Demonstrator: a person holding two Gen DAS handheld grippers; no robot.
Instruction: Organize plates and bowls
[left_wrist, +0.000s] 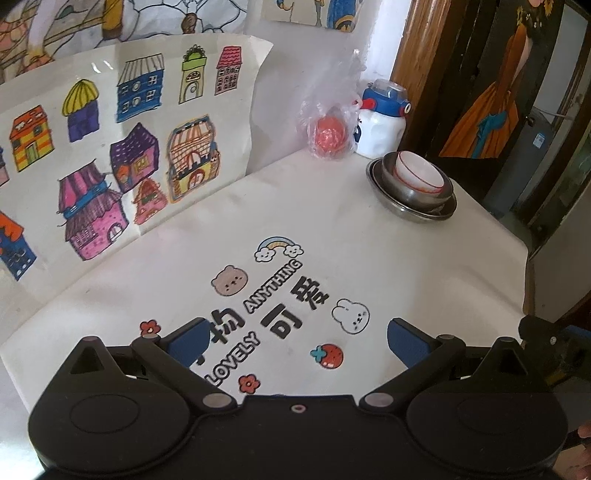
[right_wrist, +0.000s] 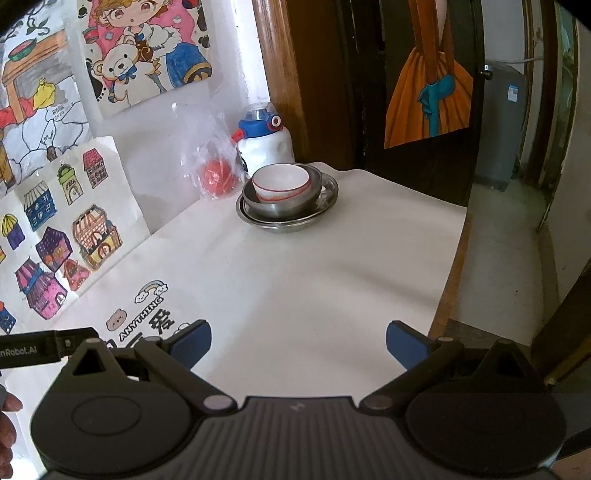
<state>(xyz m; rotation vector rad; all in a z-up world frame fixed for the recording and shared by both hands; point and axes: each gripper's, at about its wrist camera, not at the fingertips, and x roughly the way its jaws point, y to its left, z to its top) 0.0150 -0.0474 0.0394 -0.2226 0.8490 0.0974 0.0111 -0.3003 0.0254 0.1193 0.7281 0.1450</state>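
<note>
Both the left gripper (left_wrist: 295, 341) and the right gripper (right_wrist: 298, 341) are spread wide and hold nothing. Far ahead of them, a white bowl (right_wrist: 281, 182) nests in a steel bowl (right_wrist: 286, 205) on a steel plate (right_wrist: 330, 192). A clumsy grab could tip this stack off the nearby table edge (right_wrist: 448, 266).

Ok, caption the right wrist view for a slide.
Open right gripper faces nested dishes: white bowl in steel bowl on steel plate.
</note>
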